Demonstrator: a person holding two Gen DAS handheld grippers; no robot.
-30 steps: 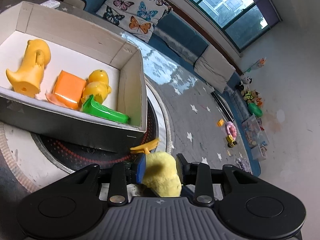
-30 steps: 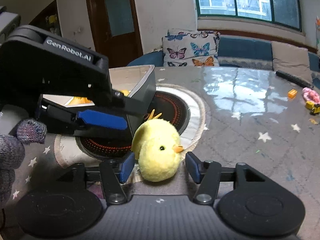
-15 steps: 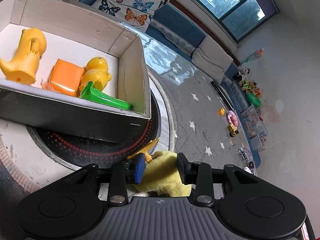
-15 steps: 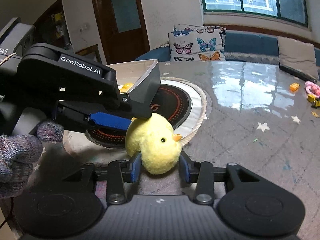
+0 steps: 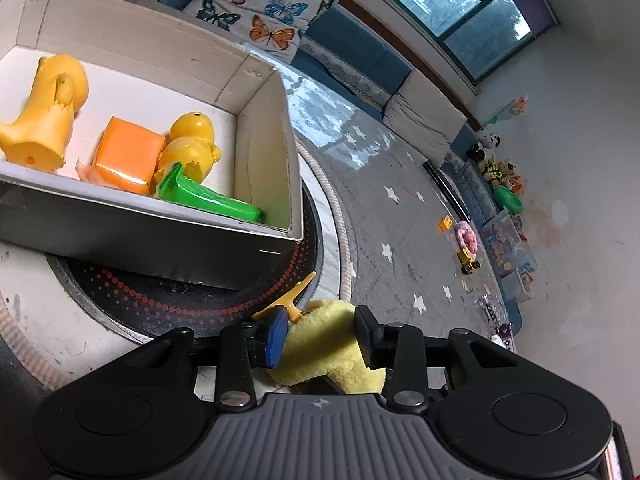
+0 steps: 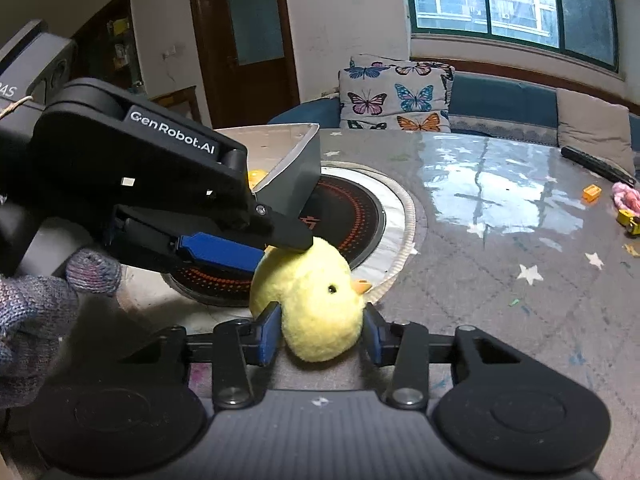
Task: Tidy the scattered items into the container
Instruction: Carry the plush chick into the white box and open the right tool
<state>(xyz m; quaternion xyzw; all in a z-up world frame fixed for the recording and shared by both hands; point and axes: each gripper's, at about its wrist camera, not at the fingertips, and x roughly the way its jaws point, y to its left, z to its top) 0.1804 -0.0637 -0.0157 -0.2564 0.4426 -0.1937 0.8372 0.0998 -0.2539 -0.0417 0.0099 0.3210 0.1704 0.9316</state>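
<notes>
A yellow plush chick (image 6: 316, 300) with orange feet sits on the table beside the cardboard box (image 5: 256, 80). My right gripper (image 6: 318, 334) is shut on the chick's body. My left gripper (image 5: 320, 338) has its jaws apart around the chick's rear (image 5: 324, 352), and in the right wrist view its fingers (image 6: 224, 250) rest against the chick's top. The box holds a yellow duck (image 5: 44, 120), an orange block (image 5: 128, 154), a small yellow duck (image 5: 188, 148) and a green toy (image 5: 208, 200).
The box stands on a round black hob (image 6: 352, 208) set in the table. A remote (image 6: 596, 164), a yellow cube (image 6: 591, 193), a pink toy (image 6: 626, 200) and a toy truck (image 6: 632, 224) lie at the table's far right. A butterfly cushion (image 6: 394, 98) is behind.
My right gripper has closed on the chick. My left gripper's jaws have opened and slid back along the chick, loosening their hold.
</notes>
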